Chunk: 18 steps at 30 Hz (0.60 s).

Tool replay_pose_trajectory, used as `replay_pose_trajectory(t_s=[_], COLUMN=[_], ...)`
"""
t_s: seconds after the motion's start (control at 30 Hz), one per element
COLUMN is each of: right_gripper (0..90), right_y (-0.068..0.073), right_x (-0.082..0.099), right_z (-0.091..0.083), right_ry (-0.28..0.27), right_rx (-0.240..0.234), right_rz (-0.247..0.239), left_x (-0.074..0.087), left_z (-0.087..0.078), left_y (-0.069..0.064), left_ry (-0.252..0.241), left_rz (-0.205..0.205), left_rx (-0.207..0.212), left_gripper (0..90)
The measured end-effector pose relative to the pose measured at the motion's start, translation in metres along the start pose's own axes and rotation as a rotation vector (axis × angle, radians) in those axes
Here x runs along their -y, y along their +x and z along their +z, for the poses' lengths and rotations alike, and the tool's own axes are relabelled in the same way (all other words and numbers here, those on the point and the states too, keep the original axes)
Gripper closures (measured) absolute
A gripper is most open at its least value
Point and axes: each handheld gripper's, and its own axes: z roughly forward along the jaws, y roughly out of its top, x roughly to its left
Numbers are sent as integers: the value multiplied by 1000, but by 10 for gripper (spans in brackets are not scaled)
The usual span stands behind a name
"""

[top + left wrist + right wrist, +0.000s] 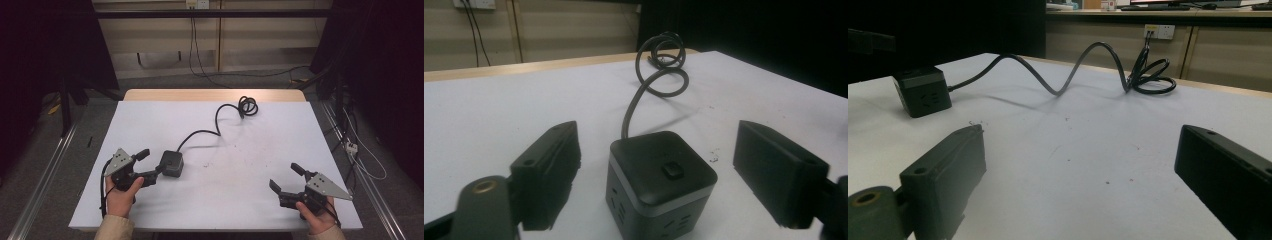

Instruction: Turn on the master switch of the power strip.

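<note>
A black cube-shaped power strip (171,163) sits on the white table sheet (250,140) at the left. Its black cable (216,120) runs back to a coil (248,106) near the far edge. My left gripper (149,165) is open right beside the cube, which stands between its jaws in the left gripper view (660,180) with a gap on each side. My right gripper (285,177) is open at the near right with nothing between its jaws. From there the cube (922,91) lies far off to the left, and the coil (1151,76) sits at the back.
The white sheet covers a wooden table whose far edge (215,94) shows bare. Small dark specks (235,161) dot the sheet's middle. Metal rails (45,175) run along the floor on both sides, with loose cables (360,155) on the right.
</note>
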Motion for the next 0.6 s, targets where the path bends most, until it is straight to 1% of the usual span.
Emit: replay_pose_trajectory(t_s=[0.2, 0.33, 0.53, 0.57, 0.6], right_gripper=[55, 55, 56, 56, 57], right_y=[0, 0, 0, 0, 0], right_x=[0, 0, 0, 0, 0], right_z=[0, 0, 0, 0, 0], right_ry=[-2, -1, 2, 2, 1], right_rx=[2, 1, 0, 0, 0], right_rz=[1, 2, -1, -2, 2], left_x=[-1, -3, -6, -6, -6], left_z=[2, 3, 6, 7, 7], left_y=[1, 1, 1, 0, 0], left_ry=[5, 10, 28, 36, 36], left_rz=[-5, -5, -1, -12, -12], left_rx=[3, 7, 19, 21, 21], left_gripper=[269, 296, 348, 354, 366])
